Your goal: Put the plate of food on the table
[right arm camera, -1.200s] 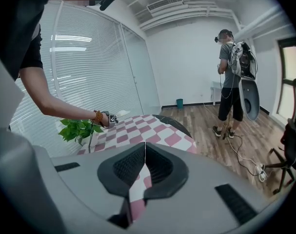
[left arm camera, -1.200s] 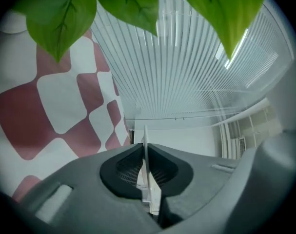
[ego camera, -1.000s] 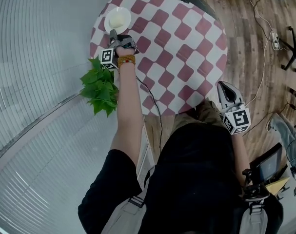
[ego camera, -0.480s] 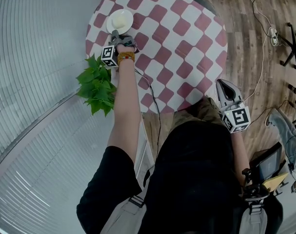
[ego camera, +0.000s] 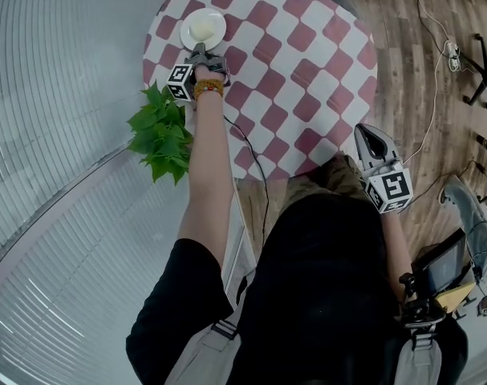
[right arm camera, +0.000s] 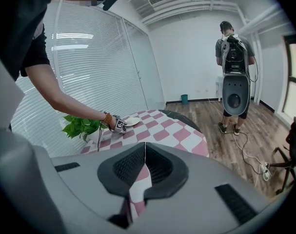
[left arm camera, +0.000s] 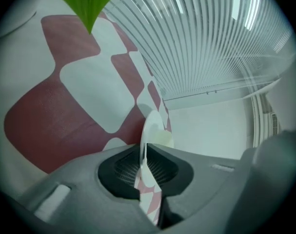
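A small white plate [ego camera: 204, 28] with a pale piece of food [ego camera: 201, 29] is at the far left of the round checkered table [ego camera: 307, 70]. My left gripper [ego camera: 200, 49] is shut on its near rim. In the left gripper view the plate [left arm camera: 152, 128] shows edge-on, its rim pinched between the jaws of the left gripper [left arm camera: 143, 155]. I cannot tell whether the plate touches the cloth. My right gripper [ego camera: 371, 137] hangs by the table's near right edge. In the right gripper view, the right gripper [right arm camera: 145, 152] is shut on nothing.
A green leafy plant [ego camera: 161, 131] stands just off the table's left edge, under my left forearm. Glass walls with blinds [ego camera: 58, 95] run along the left. Cables [ego camera: 436, 62] lie on the wood floor. A person with a backpack [right arm camera: 234, 72] stands across the room.
The left gripper and plate have shifted slightly up and to the right in the head view. The right gripper has stayed where it was.
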`<state>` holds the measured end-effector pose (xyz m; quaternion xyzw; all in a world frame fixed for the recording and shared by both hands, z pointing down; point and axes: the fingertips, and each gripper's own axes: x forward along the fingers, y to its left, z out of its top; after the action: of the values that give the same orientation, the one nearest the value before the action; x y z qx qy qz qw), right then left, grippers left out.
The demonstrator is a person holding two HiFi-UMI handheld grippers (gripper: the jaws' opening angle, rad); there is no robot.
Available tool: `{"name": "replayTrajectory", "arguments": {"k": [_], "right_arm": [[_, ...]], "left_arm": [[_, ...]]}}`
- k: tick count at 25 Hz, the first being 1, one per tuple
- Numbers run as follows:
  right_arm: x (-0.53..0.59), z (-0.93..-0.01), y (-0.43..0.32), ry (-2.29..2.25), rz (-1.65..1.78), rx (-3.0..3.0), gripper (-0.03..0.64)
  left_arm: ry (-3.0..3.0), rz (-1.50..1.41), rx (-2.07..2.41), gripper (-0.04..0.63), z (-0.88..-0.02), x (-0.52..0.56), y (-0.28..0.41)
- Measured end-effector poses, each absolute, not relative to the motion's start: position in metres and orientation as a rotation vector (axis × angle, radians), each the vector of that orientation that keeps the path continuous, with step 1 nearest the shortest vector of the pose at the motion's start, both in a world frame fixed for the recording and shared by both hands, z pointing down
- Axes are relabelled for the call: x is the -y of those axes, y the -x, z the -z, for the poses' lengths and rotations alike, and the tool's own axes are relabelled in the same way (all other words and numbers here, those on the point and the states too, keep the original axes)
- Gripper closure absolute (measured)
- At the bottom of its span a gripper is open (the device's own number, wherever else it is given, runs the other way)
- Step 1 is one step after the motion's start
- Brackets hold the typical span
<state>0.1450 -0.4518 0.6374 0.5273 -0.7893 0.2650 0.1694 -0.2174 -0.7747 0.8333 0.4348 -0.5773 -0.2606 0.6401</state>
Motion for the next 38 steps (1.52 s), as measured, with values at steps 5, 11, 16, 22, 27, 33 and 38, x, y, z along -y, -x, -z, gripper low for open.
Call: {"name": "replayTrajectory", "arguments": {"k": [5,11,16,22,27,33,38], "right_arm": [[0.447,-0.633,-0.145,-1.501,-0.748,2.248,0.606],[0.435,-0.629,-0.149,-1.532,-0.761,2.237,0.606],[0.429,-0.633,-0.147,-1.558,-0.780,2.228,0.606],[0.436,-0.628,-0.130,-1.491,-0.779,2.281,0.606],[0.434,-0.619,-0.108,-1.463,-0.770,2.320,0.606],[0.421,-0.602,-0.071,-1.372,-0.705,2.405,0.606],[0.388,-0.582,-0.041,-1.277,-0.643,2.474,0.606]], "left_arm": [[-1.007,0.549,1.276,0.517,-0.828,0.771,0.204],[-1.015,0.450,1.294,0.465,-0.826,0.754,0.201],[-0.998,0.420,1.283,0.465,-0.824,0.725,0.199],[-1.008,0.393,1.268,0.465,-0.823,0.684,0.207],[-1.116,0.344,1.247,0.465,-0.804,0.625,0.200],[-1.115,0.412,1.186,0.465,-0.793,0.514,0.198],[-1.096,0.417,1.186,0.465,-0.790,0.395,0.208]]}}
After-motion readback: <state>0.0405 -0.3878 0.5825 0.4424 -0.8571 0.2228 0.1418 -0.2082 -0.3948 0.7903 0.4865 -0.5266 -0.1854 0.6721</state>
